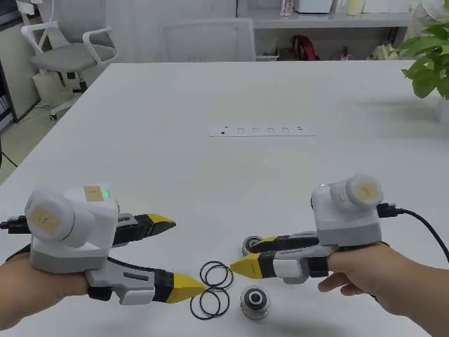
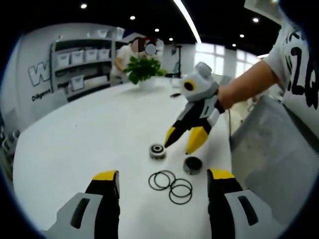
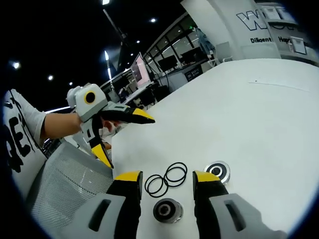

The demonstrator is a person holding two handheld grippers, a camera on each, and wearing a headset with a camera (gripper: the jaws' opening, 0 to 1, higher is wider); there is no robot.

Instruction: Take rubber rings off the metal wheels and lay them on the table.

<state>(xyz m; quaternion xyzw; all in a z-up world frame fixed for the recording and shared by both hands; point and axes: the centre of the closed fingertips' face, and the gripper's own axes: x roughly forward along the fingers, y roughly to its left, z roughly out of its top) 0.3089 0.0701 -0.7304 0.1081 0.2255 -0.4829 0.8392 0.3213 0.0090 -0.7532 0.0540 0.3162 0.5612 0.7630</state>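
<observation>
Rubber rings (image 1: 214, 288), about four thin black loops, lay loose and partly overlapping on the white table (image 1: 280, 91), close to its near edge and between the two hand-held grippers. Just beside them stood the nearer wheel (image 1: 254, 300), and a second wheel (image 1: 250, 246) sat a little farther back, half hidden behind the right gripper (image 1: 252, 256). That gripper hung low over the table with its yellow-tipped jaws parted; its own view showed the nearer wheel lying in the gap between them, apparently untouched. The left gripper (image 1: 175, 254) hovered on the other side of the rings, its jaws spread wide and holding nothing. Whether either wheel carried a rubber ring was too small to tell, though the nearer one looked dark around its rim in the left gripper view. Several rings were off, so the job appeared well along and between pulls, with a wheel about to be taken up. The next move likely called for one gripper to pin a wheel while the other hooked a jaw tip under its ring. Farther across the table lay a power strip (image 1: 261, 130), and a potted plant (image 1: 428, 63) stood at the far right.
</observation>
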